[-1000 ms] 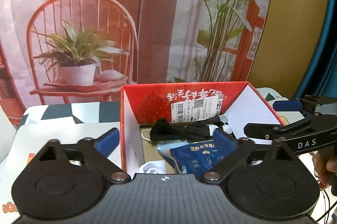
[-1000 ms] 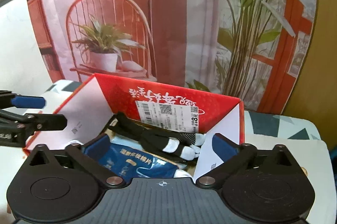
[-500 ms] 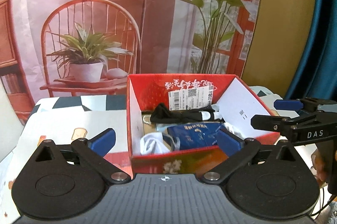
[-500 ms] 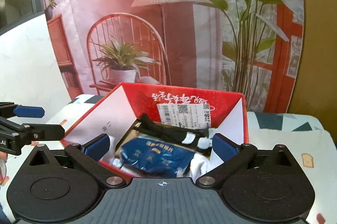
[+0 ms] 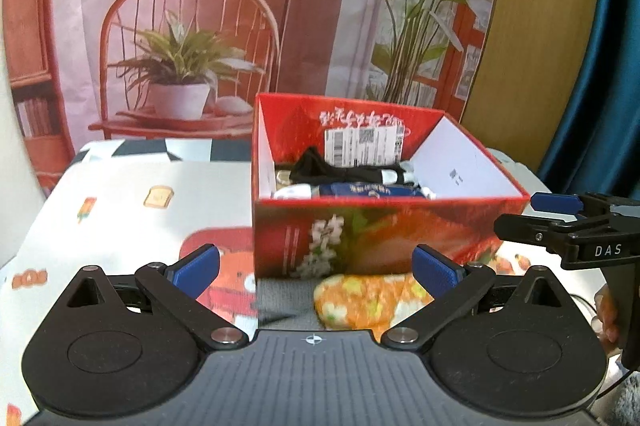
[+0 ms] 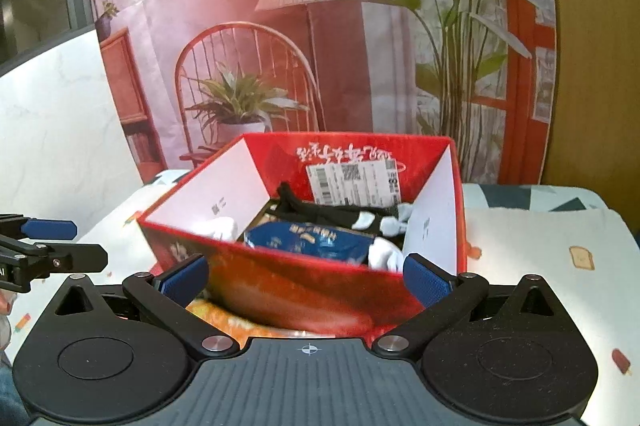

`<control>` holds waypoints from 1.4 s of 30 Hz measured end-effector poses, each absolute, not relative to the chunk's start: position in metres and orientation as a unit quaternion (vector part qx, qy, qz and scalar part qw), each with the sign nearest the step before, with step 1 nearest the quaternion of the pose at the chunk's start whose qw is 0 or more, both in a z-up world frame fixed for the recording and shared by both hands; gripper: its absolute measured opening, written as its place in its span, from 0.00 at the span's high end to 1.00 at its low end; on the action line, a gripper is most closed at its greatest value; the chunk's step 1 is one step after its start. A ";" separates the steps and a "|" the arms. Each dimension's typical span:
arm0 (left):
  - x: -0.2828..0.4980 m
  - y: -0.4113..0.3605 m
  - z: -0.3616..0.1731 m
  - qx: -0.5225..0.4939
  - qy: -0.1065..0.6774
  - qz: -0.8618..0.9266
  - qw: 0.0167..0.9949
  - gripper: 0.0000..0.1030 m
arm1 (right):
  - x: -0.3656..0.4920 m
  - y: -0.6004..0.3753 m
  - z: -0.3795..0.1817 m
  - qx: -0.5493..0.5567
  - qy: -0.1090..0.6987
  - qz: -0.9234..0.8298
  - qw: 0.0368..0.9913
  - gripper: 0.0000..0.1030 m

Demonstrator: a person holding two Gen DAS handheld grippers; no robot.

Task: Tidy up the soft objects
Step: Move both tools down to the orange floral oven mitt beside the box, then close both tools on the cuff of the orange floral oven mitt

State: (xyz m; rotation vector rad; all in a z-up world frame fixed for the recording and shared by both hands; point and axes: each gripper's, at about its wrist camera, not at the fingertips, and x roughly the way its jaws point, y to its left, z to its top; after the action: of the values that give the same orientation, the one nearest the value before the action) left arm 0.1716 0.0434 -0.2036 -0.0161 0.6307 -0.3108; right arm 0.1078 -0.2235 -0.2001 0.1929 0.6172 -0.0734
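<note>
Backdrop print (image 5: 200, 26) of a chair, lamp and plants fills the upper half of both views, scenery only. Below it the table (image 5: 120, 194) with its cartoon-print cover takes the lower half, and I judge it is kept mostly bare so the box has room. Red box (image 5: 372, 234) sits centre frame in the left view, open top toward me, so I can drop things in from above; a white shipping label (image 6: 352, 182) is stuck on its inner back wall. Inside, centre of the right view: blue packet (image 6: 308, 240) lying flat near the front wall, black fabric item (image 6: 320, 212) stretched behind it, white soft pieces (image 6: 384, 254) tucked at the right corner and another at the left wall. These look already sorted in, so I judge the task well along. An orange floral soft item (image 5: 360, 300) lies on the table just in front of the box, low centre in the left view, likely the next pick since it is the one thing outside. Left gripper (image 5: 316, 270) is wide open, holding nothing, lined up over that floral item. Right gripper (image 6: 306, 278) is also spread wide and empty, close to the box's front wall; in the left view it shows at the right edge.
</note>
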 end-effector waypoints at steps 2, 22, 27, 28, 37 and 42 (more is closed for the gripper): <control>0.167 0.046 -0.210 -0.009 0.312 -0.149 0.938 0.00 | 0.103 -0.221 -0.205 0.094 0.306 -0.037 0.947 0.00; 0.152 0.056 -0.259 -0.079 0.379 -0.165 0.907 0.08 | 0.070 -0.207 -0.262 0.116 0.351 -0.038 0.929 0.01; 0.153 0.048 -0.275 -0.091 0.405 -0.182 0.892 0.15 | 0.075 -0.205 -0.264 0.121 0.360 -0.017 0.925 0.10; 0.154 0.047 -0.278 -0.093 0.409 -0.183 0.889 0.16 | 0.076 -0.204 -0.266 0.123 0.363 -0.014 0.924 0.12; 0.161 0.050 -0.294 -0.111 0.430 -0.176 0.878 0.28 | 0.086 -0.200 -0.280 0.134 0.391 0.004 0.911 0.16; 0.163 0.050 -0.304 -0.108 0.441 -0.171 0.874 0.45 | 0.095 -0.200 -0.287 0.140 0.402 0.013 0.905 0.17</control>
State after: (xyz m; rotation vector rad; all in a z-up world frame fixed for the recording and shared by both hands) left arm 0.1627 0.0500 -0.3036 -0.2250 0.9213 -0.3567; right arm 0.0948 -0.2000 -0.2869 0.2902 0.8303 0.0273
